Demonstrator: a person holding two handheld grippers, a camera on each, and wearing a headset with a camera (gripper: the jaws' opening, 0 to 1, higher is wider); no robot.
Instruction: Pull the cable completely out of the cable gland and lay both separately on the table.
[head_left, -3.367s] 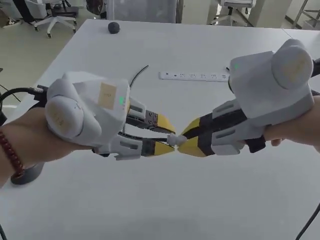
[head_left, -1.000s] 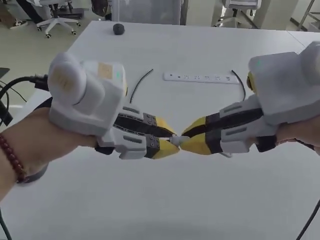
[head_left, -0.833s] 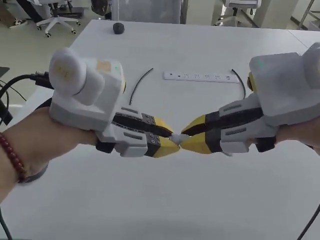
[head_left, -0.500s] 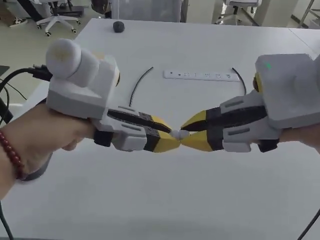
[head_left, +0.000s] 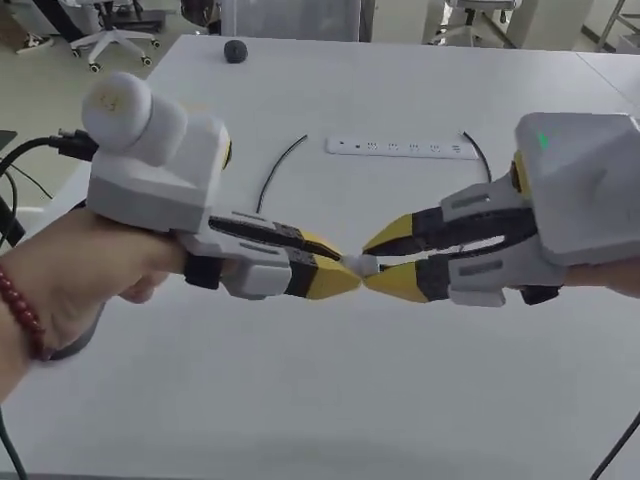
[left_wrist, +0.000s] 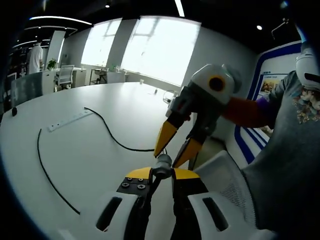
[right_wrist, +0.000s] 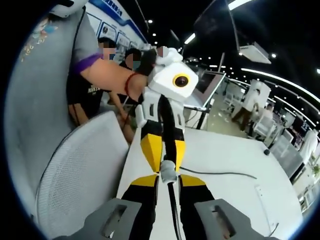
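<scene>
A small pale grey cable gland (head_left: 366, 265) hangs in the air above the white table (head_left: 330, 390), between two grippers that point at each other. My left gripper (head_left: 350, 271) is shut on the gland (left_wrist: 162, 161). My right gripper (head_left: 373, 264) comes from the right with its yellow jaws spread above and below the gland's other end, open. In the right gripper view a thin black cable (right_wrist: 173, 207) runs from the gland (right_wrist: 167, 170) back between my right jaws. In the head view the cable is hidden by the jaws.
A white power strip (head_left: 400, 148) lies across the table's far half. One loose black cable (head_left: 276, 170) lies left of it and another (head_left: 482, 156) at its right end. A dark round object (head_left: 235, 50) sits near the far edge. Office chairs stand beyond the table.
My right jaws, shut at the gland before, have spread apart. My left gripper has rolled so its round knob now points up, still holding the gland.
</scene>
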